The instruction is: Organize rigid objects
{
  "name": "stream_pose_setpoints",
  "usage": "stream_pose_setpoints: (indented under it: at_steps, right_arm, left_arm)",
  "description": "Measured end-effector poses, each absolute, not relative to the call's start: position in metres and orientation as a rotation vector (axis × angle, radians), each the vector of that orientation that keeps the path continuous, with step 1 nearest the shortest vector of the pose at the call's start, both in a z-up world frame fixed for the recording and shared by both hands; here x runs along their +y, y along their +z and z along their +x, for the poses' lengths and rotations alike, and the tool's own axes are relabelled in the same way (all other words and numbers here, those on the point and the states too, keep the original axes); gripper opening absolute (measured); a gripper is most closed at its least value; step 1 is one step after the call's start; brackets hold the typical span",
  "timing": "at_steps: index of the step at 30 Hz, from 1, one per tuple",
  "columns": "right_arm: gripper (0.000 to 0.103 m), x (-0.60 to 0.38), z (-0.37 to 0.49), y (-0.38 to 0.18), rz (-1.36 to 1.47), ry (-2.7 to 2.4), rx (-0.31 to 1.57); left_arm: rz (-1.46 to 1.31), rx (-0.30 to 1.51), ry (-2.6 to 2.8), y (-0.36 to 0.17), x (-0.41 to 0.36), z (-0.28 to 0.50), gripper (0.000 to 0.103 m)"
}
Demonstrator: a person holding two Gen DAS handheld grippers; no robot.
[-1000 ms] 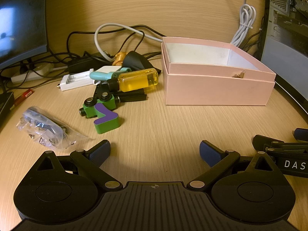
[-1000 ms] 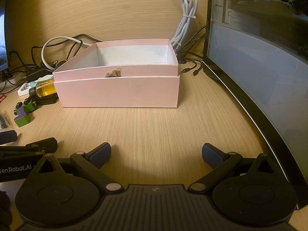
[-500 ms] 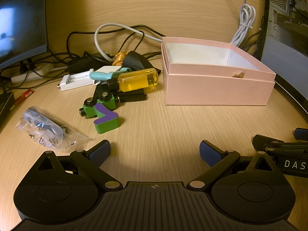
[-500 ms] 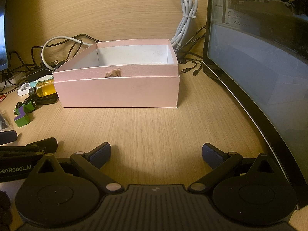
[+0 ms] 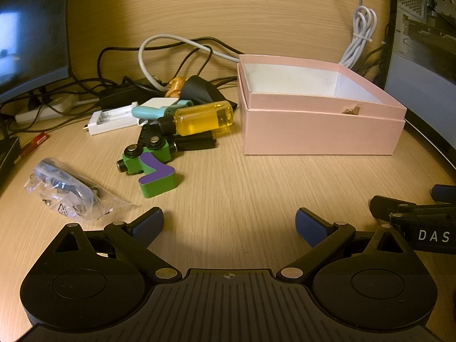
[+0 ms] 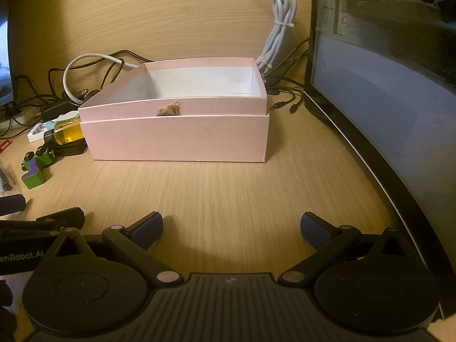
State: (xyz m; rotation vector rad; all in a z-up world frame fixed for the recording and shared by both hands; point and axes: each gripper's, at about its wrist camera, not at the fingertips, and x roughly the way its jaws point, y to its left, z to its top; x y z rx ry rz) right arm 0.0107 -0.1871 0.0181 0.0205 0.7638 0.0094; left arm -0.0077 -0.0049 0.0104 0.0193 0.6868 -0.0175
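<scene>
Pink box [image 5: 322,131]: open-topped, on desk. Left of it: yellow-liquid bottle [image 5: 203,118], green-purple block [image 5: 158,176]. Clear parts bag [image 5: 65,191]: left view only. Left gripper [image 5: 229,223], right gripper [image 6: 230,228]: spread wide, empty.

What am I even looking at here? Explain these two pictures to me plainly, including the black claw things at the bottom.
Those claws are two hand-held grippers, each carrying a camera that looks along its fingers. One picture comes from the left gripper, the other from the right gripper. Both are open and hold nothing. On the wooden desk sits an open pink box. Left of it lies a pile: a yellow bottle, a green and purple block, a plastic bag of small parts and cables.
</scene>
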Motion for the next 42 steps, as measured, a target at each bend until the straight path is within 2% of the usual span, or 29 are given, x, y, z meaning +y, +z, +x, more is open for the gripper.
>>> stream_pose_setpoints:
  at_steps: [11, 15, 18, 22, 26, 27, 28, 29, 30, 31, 37, 38, 40, 42]
  right_arm:
    - [0.103, -0.184, 0.008, 0.025, 0.017, 0.0, 0.847]
    - [0.103, -0.182, 0.0, 0.026, 0.017, 0.006, 0.848]
    - [0.103, -0.181, 0.003, 0.028, 0.014, 0.015, 0.883]
    - [0.103, -0.18, 0.003, 0.029, 0.011, 0.018, 0.889]
    - [0.101, -0.178, -0.002, 0.03, 0.012, 0.021, 0.894]
    - [0.092, -0.177, -0.003, 0.032, 0.017, 0.01, 0.896]
    - [0.086, -0.176, -0.005, 0.036, 0.037, 0.005, 0.897]
    - [0.086, -0.176, -0.008, 0.04, 0.065, 0.004, 0.898]
    - [0.086, -0.176, -0.011, 0.043, 0.089, -0.007, 0.892]
    - [0.086, -0.175, -0.015, 0.047, 0.107, -0.033, 0.878]
    - [0.086, -0.151, -0.043, 0.07, 0.101, -0.094, 0.809]
    - [0.086, -0.148, -0.044, 0.072, 0.101, -0.091, 0.809]
    - [0.086, -0.139, -0.048, 0.072, 0.104, -0.084, 0.817]
    - [0.086, -0.132, -0.05, 0.071, 0.117, -0.075, 0.822]
  left_arm:
    - [0.001, 0.703, -0.047, 0.019, 0.011, -0.016, 0.1]
    - [0.068, 0.571, -0.026, 0.055, 0.057, -0.032, 0.101]
    - [0.152, 0.541, -0.024, 0.084, 0.108, -0.02, 0.1]
    - [0.194, 0.669, -0.068, 0.115, 0.184, 0.026, 0.1]
    - [0.192, 0.83, -0.111, 0.12, 0.235, 0.073, 0.1]
    - [0.223, 0.842, -0.092, 0.119, 0.244, 0.084, 0.096]
    - [0.253, 0.849, -0.069, 0.117, 0.249, 0.094, 0.085]
    - [0.271, 0.857, -0.052, 0.113, 0.256, 0.102, 0.078]
    - [0.276, 0.865, -0.048, 0.11, 0.262, 0.109, 0.066]
    - [0.281, 0.874, -0.05, 0.107, 0.268, 0.116, 0.059]
    - [0.324, 0.962, -0.111, 0.085, 0.281, 0.147, 0.057]
    - [0.328, 0.977, -0.118, 0.08, 0.28, 0.152, 0.054]
    - [0.335, 1.01, -0.13, 0.069, 0.278, 0.157, 0.039]
    - [0.342, 1.049, -0.134, 0.06, 0.279, 0.163, 0.035]
